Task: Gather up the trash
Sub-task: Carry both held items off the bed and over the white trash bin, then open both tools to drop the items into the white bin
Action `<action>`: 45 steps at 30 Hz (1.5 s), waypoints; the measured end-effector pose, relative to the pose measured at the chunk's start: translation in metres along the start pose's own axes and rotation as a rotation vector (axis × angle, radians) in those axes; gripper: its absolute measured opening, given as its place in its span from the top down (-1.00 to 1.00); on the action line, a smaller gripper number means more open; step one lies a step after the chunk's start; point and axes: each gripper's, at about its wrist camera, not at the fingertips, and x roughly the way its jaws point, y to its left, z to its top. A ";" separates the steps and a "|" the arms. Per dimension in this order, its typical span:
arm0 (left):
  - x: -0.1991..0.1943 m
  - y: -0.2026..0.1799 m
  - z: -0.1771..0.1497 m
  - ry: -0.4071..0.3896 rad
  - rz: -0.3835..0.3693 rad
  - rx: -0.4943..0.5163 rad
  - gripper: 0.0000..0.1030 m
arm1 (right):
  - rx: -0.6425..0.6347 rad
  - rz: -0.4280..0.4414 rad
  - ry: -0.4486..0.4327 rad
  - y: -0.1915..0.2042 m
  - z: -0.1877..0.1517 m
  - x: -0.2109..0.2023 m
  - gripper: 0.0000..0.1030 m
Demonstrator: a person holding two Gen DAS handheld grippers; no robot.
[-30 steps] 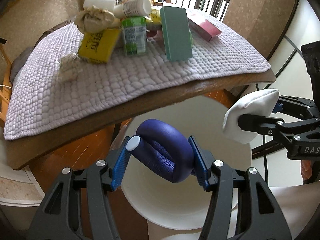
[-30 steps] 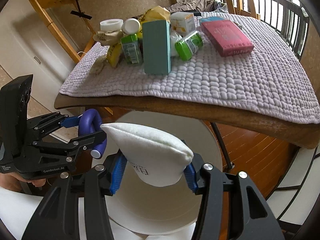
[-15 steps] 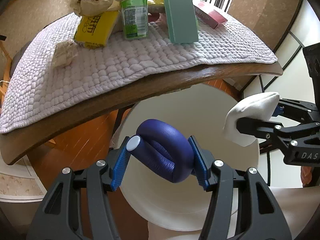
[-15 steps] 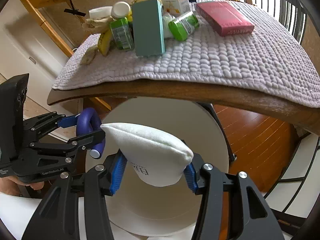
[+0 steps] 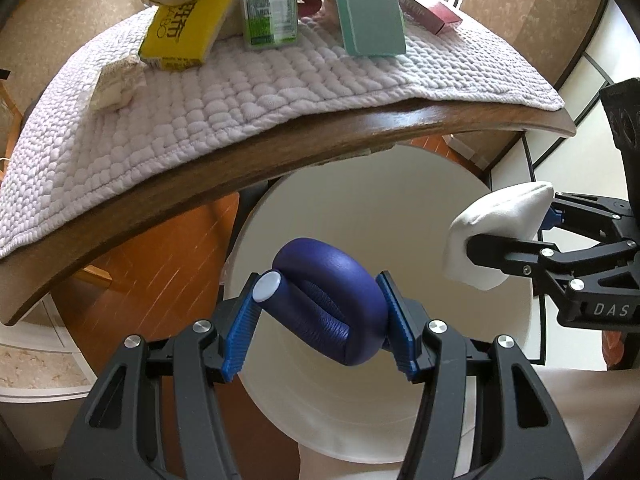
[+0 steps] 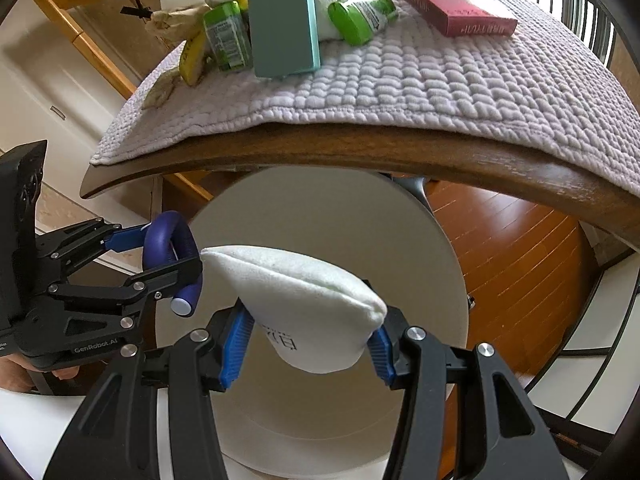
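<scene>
My left gripper (image 5: 320,320) is shut on a bent purple foam loop (image 5: 332,304) with a pale end cap, held over the mouth of a white bin (image 5: 360,208) below the table edge. My right gripper (image 6: 308,336) is shut on a folded white mask (image 6: 304,304) with dark print, also above the bin (image 6: 320,220). In the left wrist view the mask (image 5: 496,236) and right gripper (image 5: 516,240) sit at the right. In the right wrist view the purple loop (image 6: 168,244) and left gripper (image 6: 160,256) sit at the left.
A wooden table (image 5: 280,148) with a lilac quilted mat (image 5: 240,92) overhangs the bin. On it stand a yellow pack (image 5: 184,32), a green jar (image 5: 268,8), a teal box (image 5: 368,4), a pink box (image 6: 452,0) and crumpled paper (image 5: 116,84). Orange wood floor (image 6: 512,248) lies around the bin.
Both grippers have sunk toward the bin with their loads. The table edge has risen in both views and the bin mouth fills more of the picture.
</scene>
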 end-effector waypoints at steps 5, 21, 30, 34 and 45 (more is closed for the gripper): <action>0.007 -0.001 -0.003 0.010 0.002 0.002 -0.14 | 0.010 0.002 0.007 -0.002 -0.001 0.005 0.03; 0.029 -0.019 -0.003 0.045 0.002 0.013 -0.14 | 0.026 0.004 0.037 0.002 0.000 0.026 0.03; 0.035 -0.020 -0.006 0.058 0.002 0.024 -0.14 | 0.045 0.010 0.043 -0.005 -0.002 0.034 0.03; 0.038 -0.021 -0.007 0.062 0.001 0.025 -0.14 | 0.048 0.010 0.048 -0.011 -0.003 0.036 0.03; 0.042 -0.013 -0.008 0.075 -0.012 0.028 -0.15 | 0.054 0.005 0.053 -0.016 -0.002 0.034 0.00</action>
